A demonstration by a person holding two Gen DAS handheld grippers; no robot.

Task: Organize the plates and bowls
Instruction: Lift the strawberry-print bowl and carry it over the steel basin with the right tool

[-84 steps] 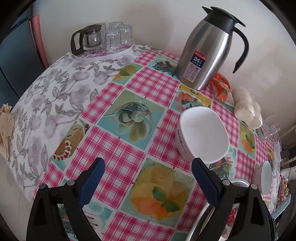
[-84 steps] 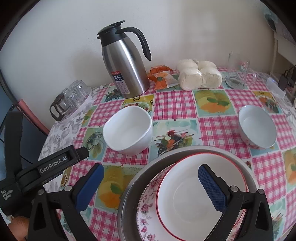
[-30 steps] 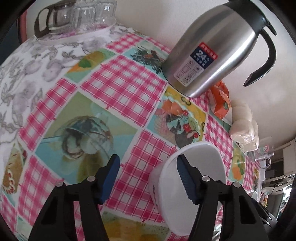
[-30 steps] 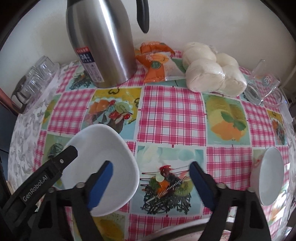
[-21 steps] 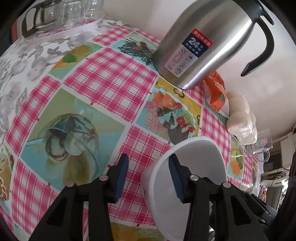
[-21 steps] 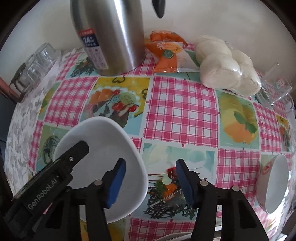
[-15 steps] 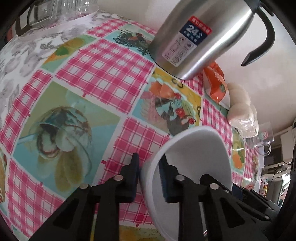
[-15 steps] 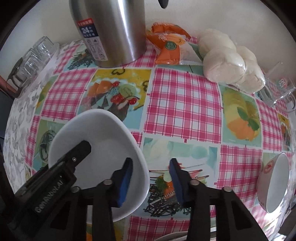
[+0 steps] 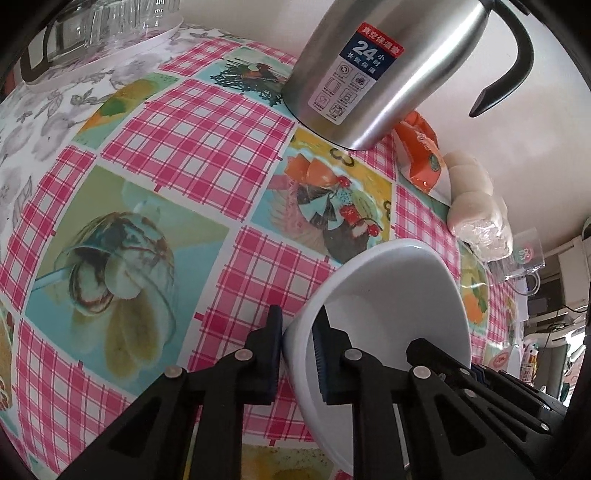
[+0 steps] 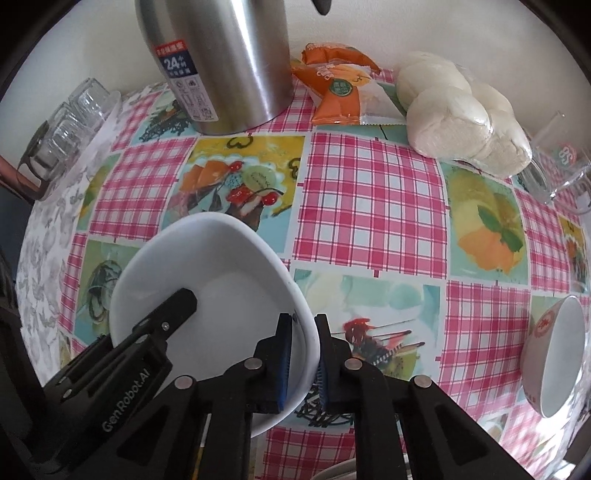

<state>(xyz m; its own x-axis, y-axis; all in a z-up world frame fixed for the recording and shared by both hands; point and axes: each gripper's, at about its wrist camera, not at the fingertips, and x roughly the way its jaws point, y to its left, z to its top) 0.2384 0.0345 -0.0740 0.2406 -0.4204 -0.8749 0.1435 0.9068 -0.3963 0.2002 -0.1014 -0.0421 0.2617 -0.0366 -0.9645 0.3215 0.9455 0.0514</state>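
Note:
A white squarish bowl (image 9: 399,295) (image 10: 221,291) sits on the checked tablecloth. My left gripper (image 9: 297,332) is shut on its left rim, one blue pad outside the wall and one inside. On the opposite rim my right gripper (image 10: 303,336) is shut in the same way, the wall pinched between its pads. The left gripper's black body shows inside the bowl in the right wrist view. A second, rounder white bowl (image 10: 554,354) with a red mark stands at the right edge.
A steel thermos jug (image 9: 380,62) (image 10: 221,55) stands behind the bowl. An orange snack packet (image 10: 332,92), wrapped white buns (image 10: 461,107) and a glass mug (image 10: 561,162) line the back. Glass cups on a tray (image 9: 99,26) sit far left.
Both grippers closed from wide open onto opposite rims of the white squarish bowl. The left gripper also came in closer to the table.

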